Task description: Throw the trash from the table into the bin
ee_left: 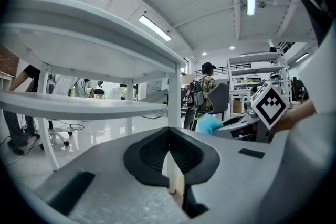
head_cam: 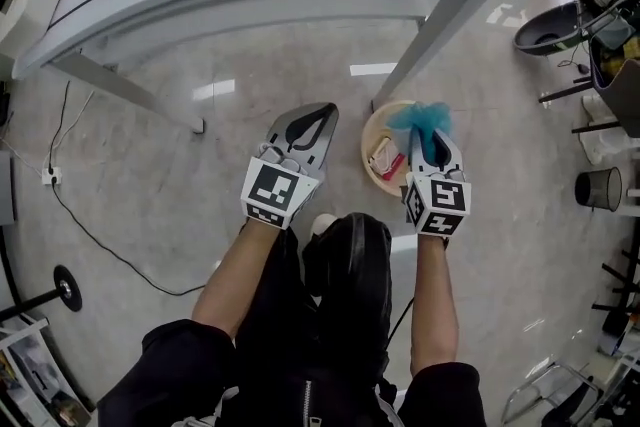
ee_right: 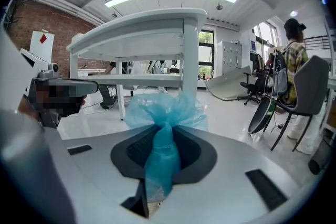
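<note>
- Right gripper (head_cam: 432, 140) is clenched on a blue plastic bag (head_cam: 421, 118). Its twisted neck runs back along the jaws and the puff sticks out past the tips.
- Bin (head_cam: 372, 147) sits on the floor, under and slightly left of the puff. The right hand is nearer, so this is likely just a drop.
- Left gripper (head_cam: 314, 120) is left of the bin, jaws together, empty.
- Head view shows the bin with other rubbish (head_cam: 384, 160) inside. Right gripper view shows only the pinch, no bin.
</note>
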